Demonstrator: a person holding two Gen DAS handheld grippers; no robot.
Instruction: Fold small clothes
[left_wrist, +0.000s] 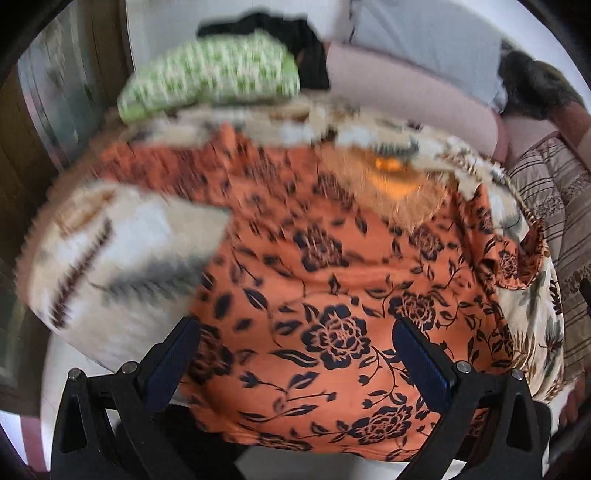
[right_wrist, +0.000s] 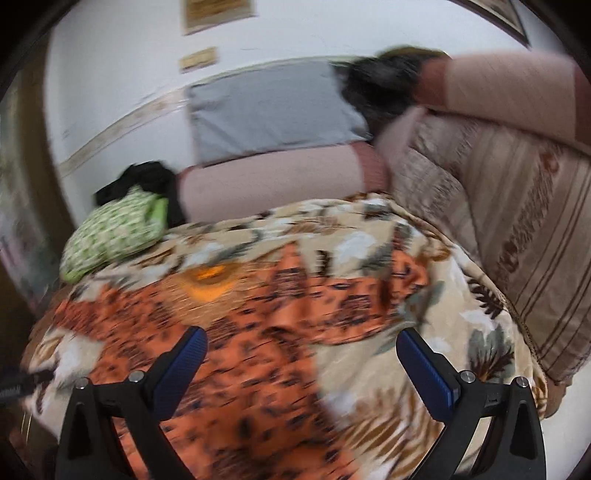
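Note:
An orange garment with a black flower print (left_wrist: 332, 295) lies spread flat on a cream floral blanket (left_wrist: 122, 251). It also shows in the right wrist view (right_wrist: 229, 332), blurred. My left gripper (left_wrist: 295, 343) is open and empty above the garment's near part. My right gripper (right_wrist: 301, 354) is open and empty above the garment's right side. Both views are motion-blurred.
A folded green-and-white patterned cloth (left_wrist: 214, 81) lies at the blanket's far left, with a black garment (left_wrist: 303, 48) behind it. A pink cushion (left_wrist: 406, 96), a grey pillow (right_wrist: 273, 110) and a striped quilt (right_wrist: 517, 229) lie at the back and right.

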